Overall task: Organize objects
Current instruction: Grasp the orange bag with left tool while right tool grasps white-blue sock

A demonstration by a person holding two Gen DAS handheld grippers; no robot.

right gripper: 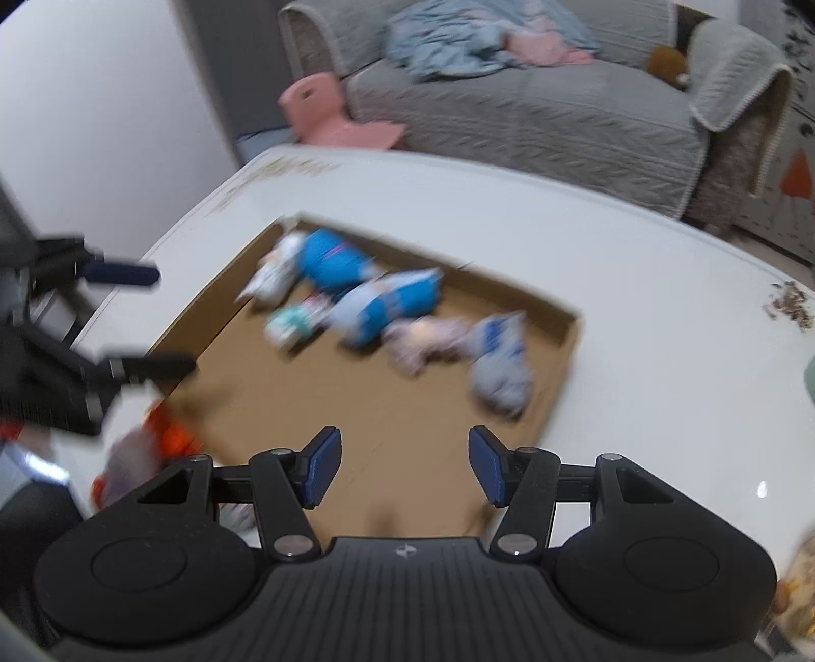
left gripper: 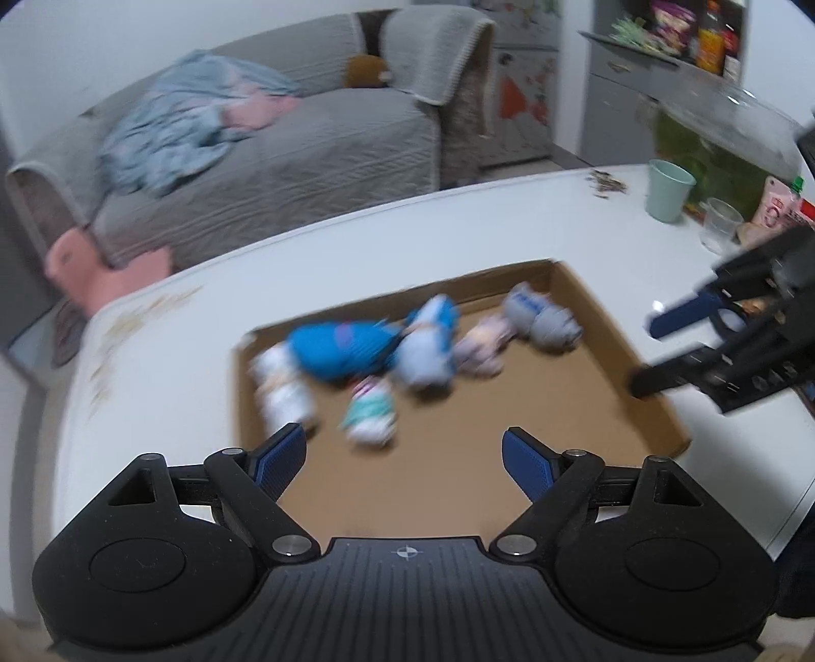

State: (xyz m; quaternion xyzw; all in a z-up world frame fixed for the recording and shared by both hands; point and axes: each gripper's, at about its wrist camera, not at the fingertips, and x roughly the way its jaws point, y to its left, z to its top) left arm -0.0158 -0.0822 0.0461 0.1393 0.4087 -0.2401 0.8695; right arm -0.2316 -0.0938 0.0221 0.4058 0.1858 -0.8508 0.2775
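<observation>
White table (left gripper: 458, 224): blue bundle (left gripper: 341, 351) lengthwise across tray (left gripper: 509, 407).

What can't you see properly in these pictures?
- Bundles in the cardboard tray: motion blur in both views, so I cannot tell what they are.
- Orange thing, right wrist view: blurred and partly behind the right gripper.
- Shelf items, left wrist view: small, blurred, cut by the top edge.

Cardboard tray (left gripper: 601, 326) on table (left gripper: 356, 239), rolled socks (left gripper: 346, 349) inside, sofa (left gripper: 285, 153) behind
</observation>
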